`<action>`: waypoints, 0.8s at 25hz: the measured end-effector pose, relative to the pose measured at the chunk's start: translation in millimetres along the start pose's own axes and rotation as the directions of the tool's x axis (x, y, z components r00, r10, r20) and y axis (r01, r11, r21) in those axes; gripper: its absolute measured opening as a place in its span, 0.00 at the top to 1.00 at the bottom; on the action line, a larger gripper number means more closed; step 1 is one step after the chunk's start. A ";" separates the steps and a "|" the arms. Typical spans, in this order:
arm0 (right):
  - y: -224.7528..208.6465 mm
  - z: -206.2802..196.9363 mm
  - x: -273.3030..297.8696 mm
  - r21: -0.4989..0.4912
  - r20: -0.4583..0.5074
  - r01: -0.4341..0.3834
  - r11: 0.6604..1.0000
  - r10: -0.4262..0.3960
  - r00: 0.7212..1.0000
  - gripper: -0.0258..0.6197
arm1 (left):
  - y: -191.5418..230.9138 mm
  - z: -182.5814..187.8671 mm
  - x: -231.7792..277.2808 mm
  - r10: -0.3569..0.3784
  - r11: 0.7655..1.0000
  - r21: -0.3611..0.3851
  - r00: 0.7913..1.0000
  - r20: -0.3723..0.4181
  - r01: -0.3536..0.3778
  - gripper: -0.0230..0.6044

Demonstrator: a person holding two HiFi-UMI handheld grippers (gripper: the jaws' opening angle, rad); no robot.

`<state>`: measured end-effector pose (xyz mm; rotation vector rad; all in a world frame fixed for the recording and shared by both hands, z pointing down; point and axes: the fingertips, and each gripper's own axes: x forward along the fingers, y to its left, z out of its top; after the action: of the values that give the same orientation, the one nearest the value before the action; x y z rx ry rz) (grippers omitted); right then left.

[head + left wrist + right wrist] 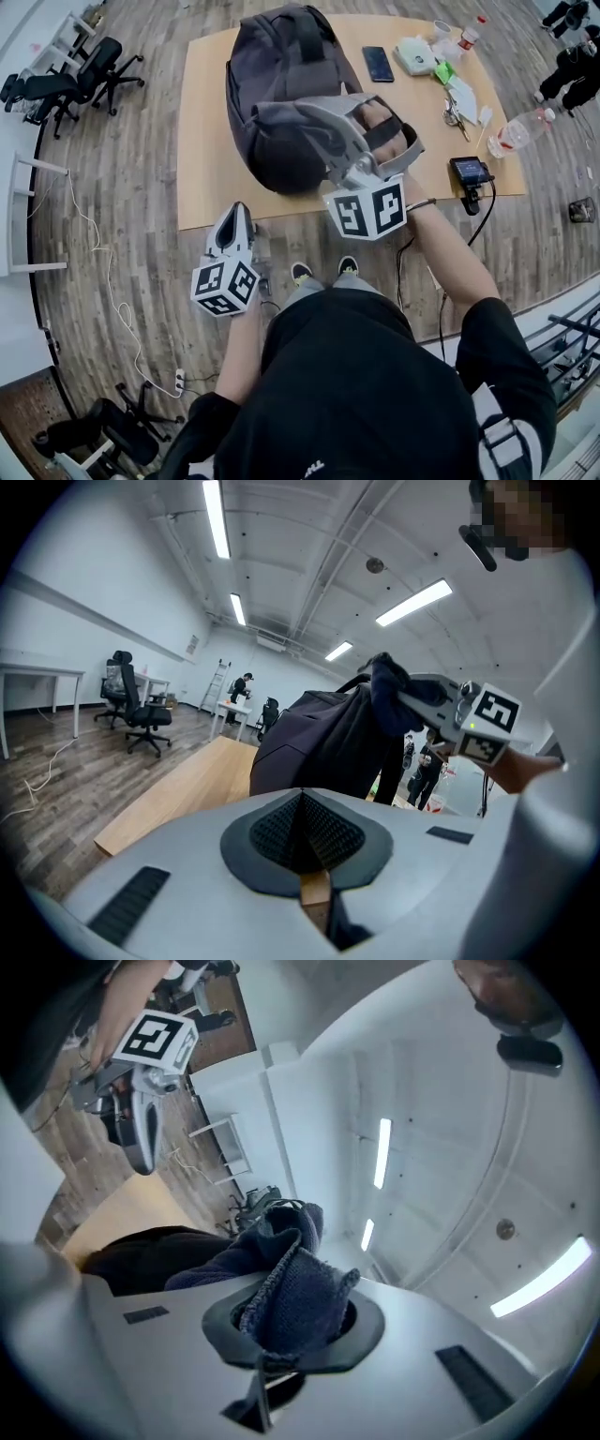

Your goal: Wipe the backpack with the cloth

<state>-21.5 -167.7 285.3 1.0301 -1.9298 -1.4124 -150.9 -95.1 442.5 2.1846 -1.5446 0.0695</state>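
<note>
- So, the right claw [295, 1326] is clenched on the cloth [286, 1283]. It's a dark blue knit pinched between the jaws, with a fat wad sticking out past the tips, and I'd guess that loose wad is what does the wiping.
- The backpack [272, 75] sits on the tabletop [211, 150], just below and ahead of that claw, which is up by the bag's upper side. That looks like a setup for a pass across the top.
- I can't quite tell if the cloth touches the bag or hangs just off it, since it's dark on dark from the head view.
- The left claw [305, 832] is clamped shut on nothing. It's parked low, with the tabletop's near edge just ahead of it and the bag beyond. It's probably being kept out of the way, though it could brace the bag.
- A phone [378, 63], keys [453, 111] and a bottle [520, 131] lie off to the right claw's right, well apart from the bag.
</note>
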 end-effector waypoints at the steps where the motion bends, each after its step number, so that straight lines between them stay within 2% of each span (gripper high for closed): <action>1: -23.0 0.0 -1.4 0.005 0.006 0.056 0.998 -0.056 0.998 0.89 | 0.0 0.9 -0.9 0.000 1.000 0.001 1.000 0.002 0.000 0.94; 3: -71.7 -14.0 -4.2 0.072 -0.020 0.174 0.982 -0.173 0.985 0.89 | -1.1 3.0 -2.2 -0.004 1.000 0.002 1.000 0.007 0.004 0.94; 5: -113.1 -48.7 -8.2 0.166 -0.103 0.273 0.948 -0.259 0.961 0.89 | -5.5 6.3 -2.2 -0.016 1.000 0.008 1.000 0.017 0.016 0.94; 7: -132.4 -95.8 -13.8 0.251 -0.212 0.333 0.909 -0.284 0.935 0.89 | -14.0 11.4 0.6 -0.029 0.999 0.023 0.999 0.030 0.029 0.94; 8: -128.5 -120.8 -14.2 0.307 -0.259 0.334 0.891 -0.260 0.930 0.89 | -19.8 15.7 4.0 -0.037 0.999 0.037 0.999 0.038 0.035 0.94; 9: -113.5 -146.2 -10.6 0.376 -0.295 0.310 0.873 -0.205 0.933 0.89 | -27.6 22.2 9.3 -0.049 0.997 0.054 0.998 0.050 0.046 0.94; 11: -64.1 -190.2 4.3 0.524 -0.333 0.221 0.823 -0.040 0.942 0.89 | -54.4 39.8 22.9 -0.113 0.990 0.089 0.991 0.077 0.106 0.94; 13: -25.9 -210.6 14.9 0.670 -0.318 0.169 0.723 0.075 0.945 0.89 | -98.2 51.6 36.3 -0.226 0.968 0.129 0.971 0.078 0.215 0.94; 14: -16.8 -210.7 18.5 0.730 -0.285 0.151 0.666 0.097 0.954 0.89 | -122.6 52.2 43.3 -0.280 0.951 0.154 0.958 0.063 0.268 0.94; 15: -11.3 -205.6 22.4 0.769 -0.243 0.123 0.627 0.109 0.964 0.89 | -145.2 49.2 51.3 -0.319 0.935 0.179 0.947 0.041 0.307 0.94; 16: -6.8 -197.5 26.3 0.784 -0.203 0.086 0.614 0.123 0.971 0.89 | -165.1 43.8 60.2 -0.344 0.921 0.200 0.939 0.016 0.334 0.93; 17: -2.7 -188.9 29.4 0.780 -0.174 0.051 0.624 0.139 0.975 0.89 | -182.0 37.5 69.9 -0.358 0.911 0.214 0.934 -0.007 0.352 0.89; 18: 0.4 -182.0 31.1 0.768 -0.157 0.023 0.640 0.153 0.976 0.89 | -195.6 31.7 80.4 -0.363 0.906 0.223 0.932 -0.027 0.359 0.69; 19: 1.8 -177.3 31.6 0.760 -0.143 0.003 0.650 0.163 0.976 0.89 | -205.1 27.0 91.7 -0.356 0.906 0.227 0.933 -0.043 0.356 0.55; 20: 1.9 -174.4 31.3 0.760 -0.130 -0.013 0.650 0.171 0.977 0.89 | -211.3 23.8 103.4 -0.344 0.910 0.228 0.937 -0.054 0.347 0.53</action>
<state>96.0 -288.1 341.0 1.3258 -2.4254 -0.3558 72.9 -140.0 380.8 2.6081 -1.1671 0.1590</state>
